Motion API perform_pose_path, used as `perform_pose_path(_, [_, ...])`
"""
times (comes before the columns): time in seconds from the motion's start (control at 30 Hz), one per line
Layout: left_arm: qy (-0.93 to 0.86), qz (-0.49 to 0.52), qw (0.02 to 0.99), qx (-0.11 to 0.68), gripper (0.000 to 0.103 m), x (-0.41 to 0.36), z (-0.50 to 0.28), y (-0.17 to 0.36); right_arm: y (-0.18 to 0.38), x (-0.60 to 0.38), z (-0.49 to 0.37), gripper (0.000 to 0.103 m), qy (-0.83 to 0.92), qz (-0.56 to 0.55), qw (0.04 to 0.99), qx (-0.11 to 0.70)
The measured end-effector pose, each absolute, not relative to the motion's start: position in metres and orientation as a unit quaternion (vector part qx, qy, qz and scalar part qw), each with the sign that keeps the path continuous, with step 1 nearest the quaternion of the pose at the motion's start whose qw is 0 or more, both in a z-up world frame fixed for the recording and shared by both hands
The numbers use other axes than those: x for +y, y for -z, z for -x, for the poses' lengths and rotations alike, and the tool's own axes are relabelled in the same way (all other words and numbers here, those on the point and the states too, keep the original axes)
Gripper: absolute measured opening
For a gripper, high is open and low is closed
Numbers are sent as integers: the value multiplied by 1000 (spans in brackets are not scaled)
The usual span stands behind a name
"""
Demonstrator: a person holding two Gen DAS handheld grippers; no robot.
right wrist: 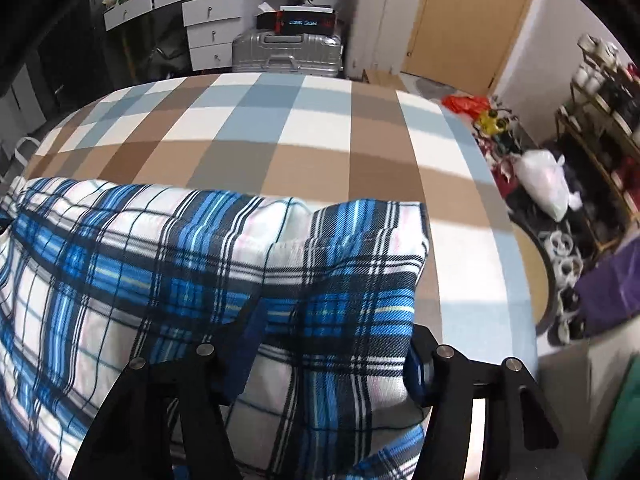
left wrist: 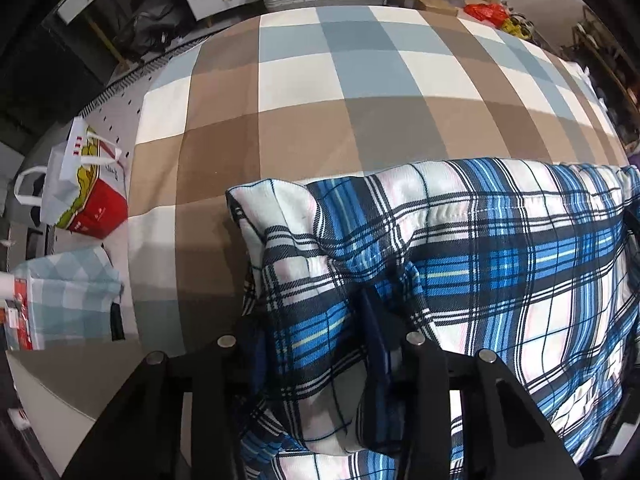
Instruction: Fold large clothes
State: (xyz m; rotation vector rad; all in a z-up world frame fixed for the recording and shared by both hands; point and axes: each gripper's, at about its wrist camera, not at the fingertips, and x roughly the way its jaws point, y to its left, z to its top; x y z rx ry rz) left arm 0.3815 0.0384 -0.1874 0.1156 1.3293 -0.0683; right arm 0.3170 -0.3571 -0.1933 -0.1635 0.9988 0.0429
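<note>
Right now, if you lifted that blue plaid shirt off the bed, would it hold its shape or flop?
Probably flop: the shirt is thin cloth, already bunched and creased between the left gripper. It looks light for its size, sagging in soft folds. On the smooth checked bedsheet it would likely slide rather than tip or roll.

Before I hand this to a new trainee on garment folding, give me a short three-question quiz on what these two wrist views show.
1. True or false: the plaid garment lies on a checked bed cover.
2. What sits between the fingers of both the left gripper and the right gripper? A) a pillow B) plaid cloth C) nothing
3. Name the silver thing past the far end of the bed.

Key: 1 true; 2 B; 3 a suitcase.
</note>
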Motion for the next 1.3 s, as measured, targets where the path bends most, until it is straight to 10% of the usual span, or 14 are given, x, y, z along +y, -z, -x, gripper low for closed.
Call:
perform_pose_path(0.43, [1, -48, 809, 586, 38, 64, -401, 177, 180, -367, -387, 62, 62, 137, 888, 435])
perform_pose_path(0.83, [4, -20, 874, 486, 38, 77, -207, 97, 68, -340, -191, 70, -32, 35, 945, 323])
perform_pose_path(1.0, [68, -33, 891, 448, 55, 27, -126, 96, 51, -314, -94, 91, -86, -66, 958, 266])
perform_pose_path(1.3, [101, -29, 897, 430, 71, 9, -63, 139, 95, -289, 2, 95, -134, -77, 951, 269])
